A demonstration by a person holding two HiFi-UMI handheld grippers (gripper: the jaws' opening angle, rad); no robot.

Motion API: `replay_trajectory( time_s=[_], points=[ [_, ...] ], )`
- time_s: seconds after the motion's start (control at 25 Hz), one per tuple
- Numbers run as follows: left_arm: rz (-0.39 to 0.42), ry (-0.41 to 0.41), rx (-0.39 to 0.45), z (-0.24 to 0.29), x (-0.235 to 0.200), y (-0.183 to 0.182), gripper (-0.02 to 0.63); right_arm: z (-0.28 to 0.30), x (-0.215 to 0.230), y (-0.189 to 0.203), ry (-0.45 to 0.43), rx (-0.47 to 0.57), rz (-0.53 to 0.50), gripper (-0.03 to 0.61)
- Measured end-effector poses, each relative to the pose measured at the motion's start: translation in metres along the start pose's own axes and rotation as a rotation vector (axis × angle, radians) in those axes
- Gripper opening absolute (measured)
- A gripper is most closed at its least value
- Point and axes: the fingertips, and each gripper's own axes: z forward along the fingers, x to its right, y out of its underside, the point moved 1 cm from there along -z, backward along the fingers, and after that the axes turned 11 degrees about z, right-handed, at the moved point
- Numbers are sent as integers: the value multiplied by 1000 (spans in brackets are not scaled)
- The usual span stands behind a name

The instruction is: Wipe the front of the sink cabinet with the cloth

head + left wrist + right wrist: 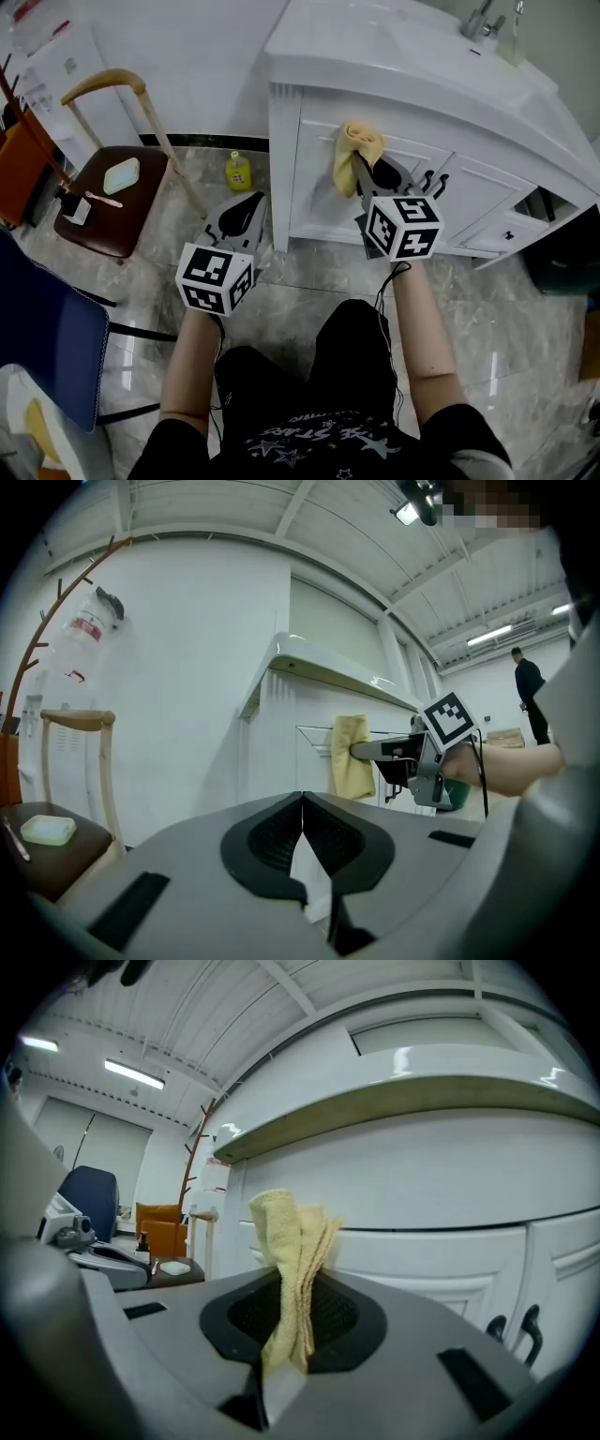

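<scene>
- Yellow cloth [292, 1269] is pinched between the closed jaws of the right gripper [367, 172], bunched against the upper panel of the white sink cabinet [314, 187], at twelve o'clock from the person
- Left gripper [303, 808] has its jaws pressed together on nothing, held apart from the cabinet, at eleven o'clock
- Small yellow bottle [238, 171] stands on the floor near the cabinet's corner
- Brown chair [112, 202] sits at ten o'clock
</scene>
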Motion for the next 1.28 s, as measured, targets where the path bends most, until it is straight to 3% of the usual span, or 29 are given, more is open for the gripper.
replay_trajectory(
  time_s=[0.92,1.12,1.28],
  points=[
    [10,91,18,13,52,-6,18,-95,132,1,327,31,113,62],
    [8,91,19,12,52,-4,18,-101,127,4,317,43,112,63],
    [-4,78,20,8,46,0,18,-85,90,14,226,27,68,63]
  ],
)
